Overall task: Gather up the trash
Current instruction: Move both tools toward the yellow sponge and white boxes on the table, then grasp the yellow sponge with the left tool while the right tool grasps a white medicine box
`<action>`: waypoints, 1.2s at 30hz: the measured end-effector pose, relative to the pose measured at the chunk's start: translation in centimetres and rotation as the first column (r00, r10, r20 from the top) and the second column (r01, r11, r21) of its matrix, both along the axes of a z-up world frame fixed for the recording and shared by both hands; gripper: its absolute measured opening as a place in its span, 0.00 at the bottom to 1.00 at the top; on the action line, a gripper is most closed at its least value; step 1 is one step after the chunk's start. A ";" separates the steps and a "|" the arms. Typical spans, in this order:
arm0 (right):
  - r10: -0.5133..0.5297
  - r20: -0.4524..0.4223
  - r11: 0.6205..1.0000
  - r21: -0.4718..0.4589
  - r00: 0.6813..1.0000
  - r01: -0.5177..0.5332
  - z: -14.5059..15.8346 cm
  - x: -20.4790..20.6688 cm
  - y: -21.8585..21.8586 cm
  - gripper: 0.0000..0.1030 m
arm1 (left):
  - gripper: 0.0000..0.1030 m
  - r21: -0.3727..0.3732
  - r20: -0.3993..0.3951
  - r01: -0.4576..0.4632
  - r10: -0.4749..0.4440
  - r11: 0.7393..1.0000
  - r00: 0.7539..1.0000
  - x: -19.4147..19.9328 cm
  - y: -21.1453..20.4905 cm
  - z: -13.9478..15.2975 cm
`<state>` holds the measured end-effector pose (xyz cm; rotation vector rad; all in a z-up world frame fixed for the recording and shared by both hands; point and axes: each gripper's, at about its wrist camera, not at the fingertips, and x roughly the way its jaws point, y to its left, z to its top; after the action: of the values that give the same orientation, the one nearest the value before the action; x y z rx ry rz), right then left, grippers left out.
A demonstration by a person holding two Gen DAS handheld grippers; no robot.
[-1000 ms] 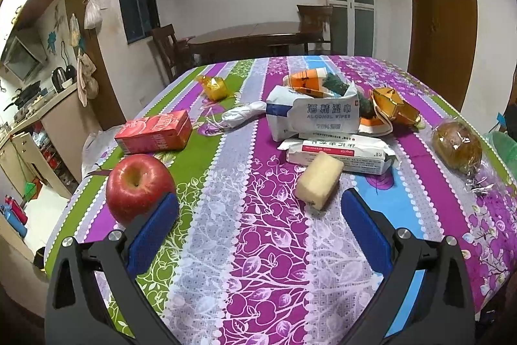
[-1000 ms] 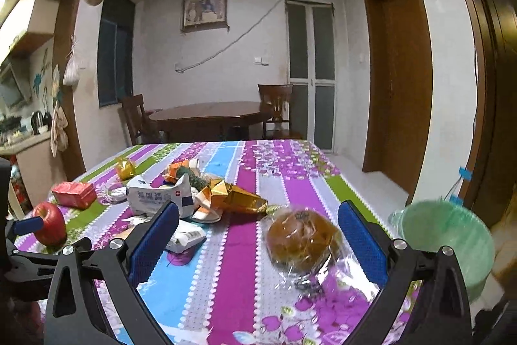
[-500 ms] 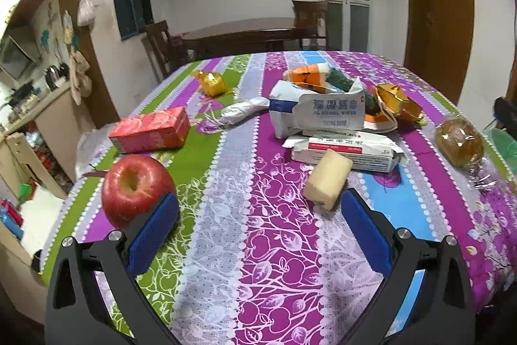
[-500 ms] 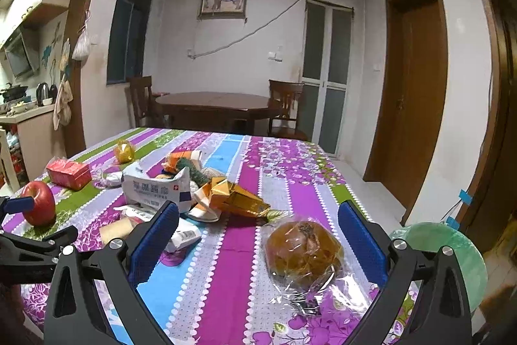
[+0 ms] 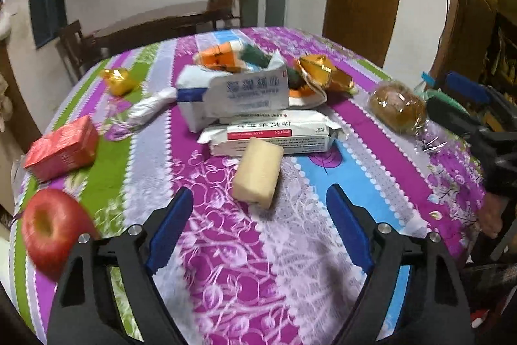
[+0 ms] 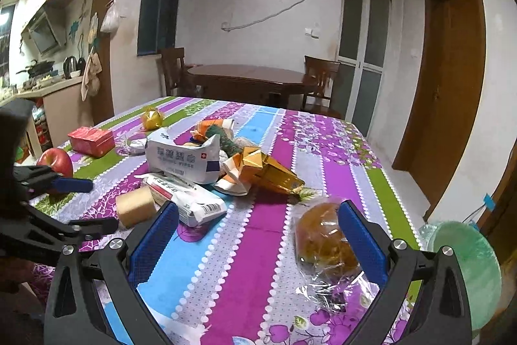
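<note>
**Lining up the left tongs on the pale block**

My left tongs (image 5: 260,199) stand wide with nothing between the pads; the jaws have just been closing a little. The pale block (image 5: 257,172) lies flat on the bench (image 5: 226,264) just ahead of the tips, its far end touching the long white packet (image 5: 268,136). My right tongs (image 6: 258,223) are open and empty too, hovering over the bench with the wrapped bun (image 6: 323,240) just inside the right pad. The green bin (image 6: 465,267) sits off the bench edge to the right, so I judge that is where the trash goes.

I take the step in hand to be picking up the block with the left tongs. To do it well I would carry the tips further forward until the block sits squarely between the pads, then lower until they nearly meet the cloth. I would bite across its narrow sides, not its length, and squeeze gently since it looks soft. The packet behind it may drag along, so I would lift slowly. The apple (image 5: 53,230) at the left pad is food, and I would keep the jaw clear of it
</note>
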<state>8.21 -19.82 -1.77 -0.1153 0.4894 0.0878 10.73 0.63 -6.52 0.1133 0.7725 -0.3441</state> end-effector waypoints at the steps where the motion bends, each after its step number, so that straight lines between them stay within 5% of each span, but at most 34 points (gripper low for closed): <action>1: -0.008 -0.007 1.000 0.013 1.000 0.008 -0.1 0.0 -0.3 0.96 | 0.78 -0.006 -0.014 0.006 -0.006 1.000 1.000 0.5 -0.1 -0.2; 7: 0.036 -0.117 0.992 0.126 0.993 -0.022 -0.9 2.6 -2.3 0.96 | 0.77 -0.056 -0.103 0.046 -0.052 0.997 0.993 2.7 -0.2 -1.3; 19: 0.087 -0.119 0.991 0.115 0.989 -0.074 -0.7 4.9 -1.6 0.96 | 0.77 0.027 -0.111 0.021 -0.018 0.999 0.994 4.6 -1.2 -1.5; 22: 0.089 -0.129 0.992 0.104 0.988 -0.076 -0.8 5.3 -1.5 0.96 | 0.69 0.046 -0.124 0.026 -0.020 0.999 0.992 4.8 -1.7 -1.8; 26: 0.107 -0.130 0.991 0.088 0.986 -0.096 -0.7 5.8 -1.2 0.96 | 0.32 0.061 -0.126 0.027 -0.019 0.998 0.992 4.9 -1.9 -2.1; 32: 0.185 -0.153 0.981 0.086 0.971 -0.173 -0.9 6.9 0.3 0.96 | 0.29 -0.001 -0.124 0.027 -0.027 1.000 0.992 2.7 -0.5 -1.5; 36: 0.375 -0.221 0.927 0.104 0.900 -0.361 -1.6 7.8 3.3 0.96 | 0.29 -0.026 -0.123 -0.015 0.012 1.000 0.992 0.6 1.5 -0.9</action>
<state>16.03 -16.56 -3.42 -0.1385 0.7001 0.4938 11.31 2.13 -7.39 0.0621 0.8896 -0.3505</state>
